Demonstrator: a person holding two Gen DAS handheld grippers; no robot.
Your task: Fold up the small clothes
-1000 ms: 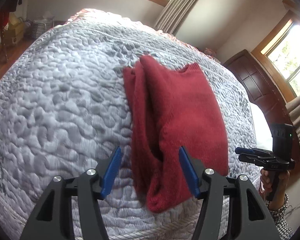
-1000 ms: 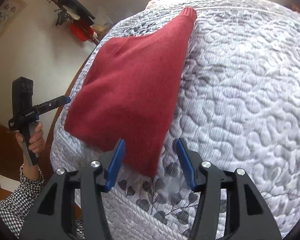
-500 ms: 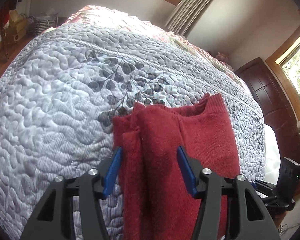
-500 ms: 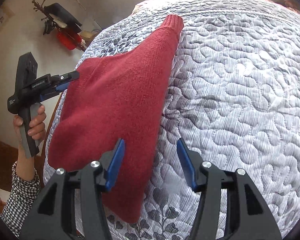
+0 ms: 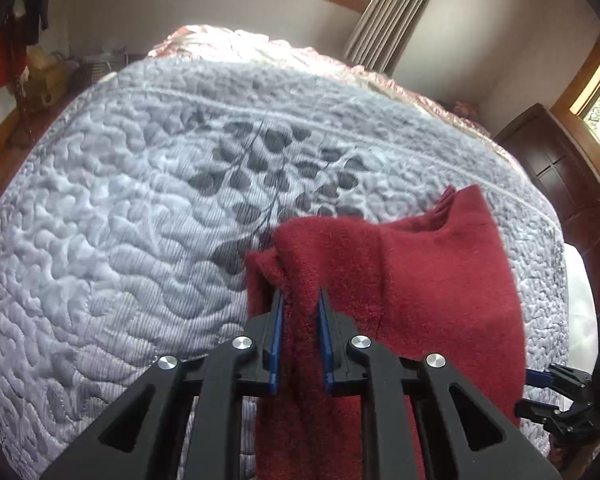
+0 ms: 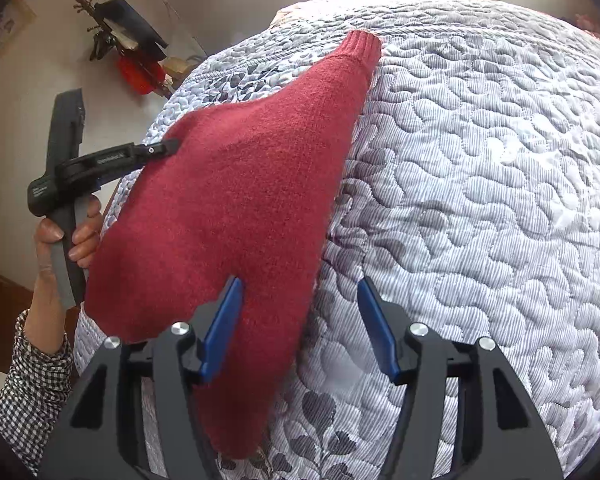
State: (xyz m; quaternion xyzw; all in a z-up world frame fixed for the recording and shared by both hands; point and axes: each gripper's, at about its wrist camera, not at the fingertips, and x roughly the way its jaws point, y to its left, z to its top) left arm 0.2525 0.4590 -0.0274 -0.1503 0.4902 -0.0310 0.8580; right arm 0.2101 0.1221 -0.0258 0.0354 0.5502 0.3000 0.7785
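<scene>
My left gripper (image 5: 299, 340) was clamped on a bunched fold of the red sweater (image 5: 400, 300). The two blue pads (image 5: 275, 344) stood close together with a ridge of knit pinched between them. From my right wrist view the same gripper (image 6: 168, 146) showed from the side, its tip buried in the sweater's left edge, my left hand (image 6: 66, 232) wrapped round the grey handle, checked sleeve (image 6: 32, 384) below it.

My right gripper (image 6: 300, 328) was spread wide, holding nothing. Its left pad (image 6: 222, 328) sat over the sweater's lower end; the right pad was over bare quilt (image 6: 480, 200). The sweater's right edge ran between the two fingers. I could not tell whether the left pad touched the knit or hung just above it.

The sweater lay on the grey-white quilted bedcover, folded long and narrow. In the right wrist view it stretched from near the right gripper up and away to a ribbed cuff (image 6: 360, 46) at the far end. Its left side was lifted slightly where the left gripper had it.

In the left wrist view the sweater filled the lower right, several layers stacked at the pinched edge. The leaf print of the quilt (image 5: 140, 200) showed just beyond it. My right gripper (image 5: 560, 404) was dim at the lower right border, beside the sweater's edge.
</scene>
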